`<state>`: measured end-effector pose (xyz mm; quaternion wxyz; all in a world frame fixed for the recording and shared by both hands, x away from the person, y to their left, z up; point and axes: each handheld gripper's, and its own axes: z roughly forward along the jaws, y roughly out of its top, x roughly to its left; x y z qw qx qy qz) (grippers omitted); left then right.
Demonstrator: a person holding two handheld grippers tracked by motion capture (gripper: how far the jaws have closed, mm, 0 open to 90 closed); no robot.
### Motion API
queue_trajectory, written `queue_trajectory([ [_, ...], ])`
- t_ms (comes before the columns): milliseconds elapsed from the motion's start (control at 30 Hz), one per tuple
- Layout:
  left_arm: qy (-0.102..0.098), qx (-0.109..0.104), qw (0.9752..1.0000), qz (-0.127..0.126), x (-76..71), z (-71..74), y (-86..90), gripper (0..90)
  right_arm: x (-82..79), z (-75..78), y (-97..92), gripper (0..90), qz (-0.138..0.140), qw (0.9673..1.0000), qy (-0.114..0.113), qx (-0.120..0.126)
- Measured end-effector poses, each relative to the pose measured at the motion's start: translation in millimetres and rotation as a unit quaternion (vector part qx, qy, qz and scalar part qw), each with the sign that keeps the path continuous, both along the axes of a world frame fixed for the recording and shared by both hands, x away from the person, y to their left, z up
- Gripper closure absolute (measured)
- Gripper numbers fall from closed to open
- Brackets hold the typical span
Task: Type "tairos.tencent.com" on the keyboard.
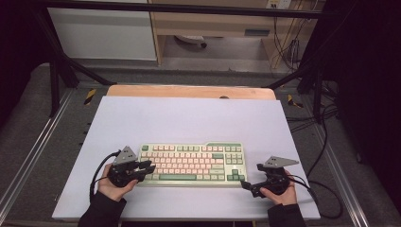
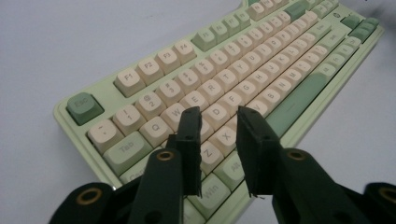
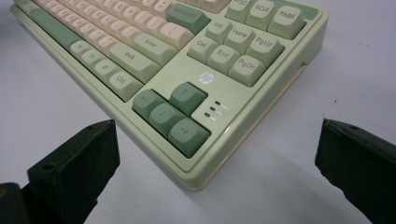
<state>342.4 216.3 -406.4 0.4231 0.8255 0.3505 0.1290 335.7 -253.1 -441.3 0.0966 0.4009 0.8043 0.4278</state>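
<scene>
Centrally, low in the high view: green-and-cream HP keyboard point(image 1: 193, 163) flat on the pale mat point(image 1: 189, 118). Left gripper point(image 1: 147, 167) over the keyboard's lower-left corner, jaws narrowed with a small gap, nothing clamped, above the Z/X keys. Right gripper point(image 1: 247, 184) at lower right, jaws spread wide, just short of the arrow-key corner.

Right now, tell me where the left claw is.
High view: the left claw hovers over the keyboard's left end, above the S and X keys, on the white mat.

light: even on mat point(image 1: 189, 118) | dark surroundings (soft focus) | shadows faint
</scene>
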Motion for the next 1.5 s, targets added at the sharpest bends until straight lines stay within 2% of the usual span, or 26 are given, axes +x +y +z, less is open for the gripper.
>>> queue_trajectory([
  [233, -0.002, 0.01, 0.9999, -0.004, 7.1, 0.3, -15.8, 81.5, -0.1, 0.1, 0.0, 0.5, 0.0, 1.0, 0.0, 0.0],
  [600, -0.002, 0.018, 0.9998, -0.009, 15.3, -1.6, -31.5, 89.1, -0.1, 0.0, 0.1, 0.5, 0.001, 1.0, 0.0, 0.0],
  [1200, -0.002, 0.023, 0.9997, -0.008, 33.3, -7.0, -59.5, 90.0, 0.2, -0.3, 0.3, 0.5, 0.002, 1.0, 0.001, 0.0],
  [1500, -0.002, 0.029, 0.9996, -0.005, 37.4, -13.8, -66.2, 90.0, 0.1, -0.1, 0.2, 0.5, 0.002, 1.0, 0.0, 0.001],
])
